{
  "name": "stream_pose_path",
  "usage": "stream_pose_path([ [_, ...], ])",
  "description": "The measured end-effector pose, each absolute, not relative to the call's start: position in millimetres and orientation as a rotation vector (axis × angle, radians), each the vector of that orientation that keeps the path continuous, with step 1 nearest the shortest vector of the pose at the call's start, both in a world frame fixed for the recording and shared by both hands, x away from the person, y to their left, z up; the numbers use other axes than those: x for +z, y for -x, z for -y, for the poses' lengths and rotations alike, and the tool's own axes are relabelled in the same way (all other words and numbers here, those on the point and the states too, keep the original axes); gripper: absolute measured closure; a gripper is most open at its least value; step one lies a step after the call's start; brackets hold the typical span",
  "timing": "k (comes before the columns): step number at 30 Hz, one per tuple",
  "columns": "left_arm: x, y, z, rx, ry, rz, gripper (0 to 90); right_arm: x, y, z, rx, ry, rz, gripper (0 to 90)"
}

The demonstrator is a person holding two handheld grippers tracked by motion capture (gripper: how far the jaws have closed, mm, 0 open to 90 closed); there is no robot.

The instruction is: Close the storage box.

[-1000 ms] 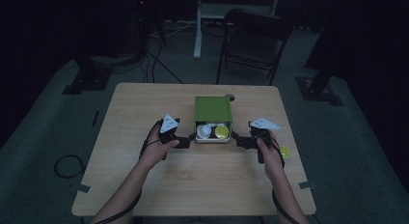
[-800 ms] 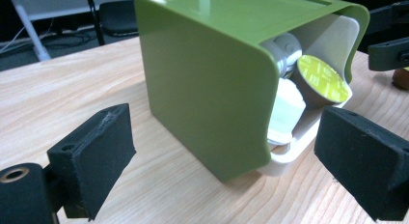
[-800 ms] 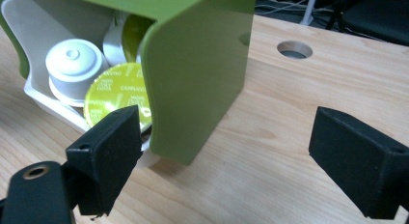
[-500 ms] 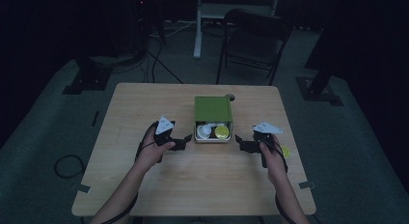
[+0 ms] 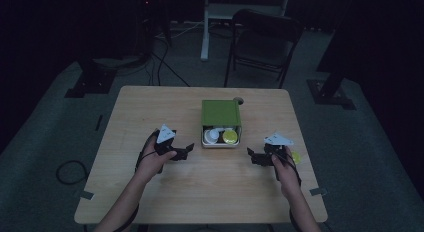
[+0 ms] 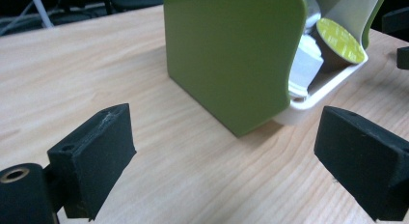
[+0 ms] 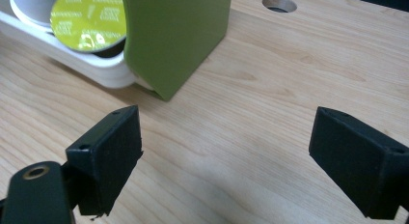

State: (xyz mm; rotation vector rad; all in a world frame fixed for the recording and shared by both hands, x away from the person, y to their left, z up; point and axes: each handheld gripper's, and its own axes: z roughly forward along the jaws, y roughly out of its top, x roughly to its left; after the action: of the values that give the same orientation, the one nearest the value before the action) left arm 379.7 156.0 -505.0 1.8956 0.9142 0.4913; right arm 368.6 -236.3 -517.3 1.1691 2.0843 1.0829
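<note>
A green box (image 5: 220, 112) stands near the middle of the desk (image 5: 150, 107), with a white tray (image 5: 220, 143) drawn out of its near end toward the person. In the tray lie coffee pods: a yellow-lidded one (image 5: 230, 137) on the right and a white one (image 5: 213, 136) on the left. The open end faces the person, which likely makes the pods easy to reach from either side.

The left tool (image 5: 184, 151) rests low on the desk just left of the tray, its jaws wide apart and holding nothing. In the left gripper view it looks at the box's green side (image 6: 231, 55), with the pods showing past the curved edge. The right tool (image 5: 255, 157) sits a little farther off on the other side, jaws also spread and empty. Both point inward at the tray, so they seem poised to start on the pods or to steady the box. Nothing is touched yet.

In the right gripper view the yellow lid (image 7: 89, 16) carries small print; "CAPPUCCINO" can be read near its top edge, and the rest is too blurred to make out. A round cable hole (image 7: 279, 3) is cut in the desk behind the box. No writing shows on the box.
</note>
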Motion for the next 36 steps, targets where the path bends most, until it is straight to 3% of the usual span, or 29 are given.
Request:
stream_pose_path([
  [36,-513.5,-345.1,-221.8,0.534,-1.918,-1.077,7.2,-544.4,-340.4,246.4,0.974,-1.372,-2.049,11.1],
])
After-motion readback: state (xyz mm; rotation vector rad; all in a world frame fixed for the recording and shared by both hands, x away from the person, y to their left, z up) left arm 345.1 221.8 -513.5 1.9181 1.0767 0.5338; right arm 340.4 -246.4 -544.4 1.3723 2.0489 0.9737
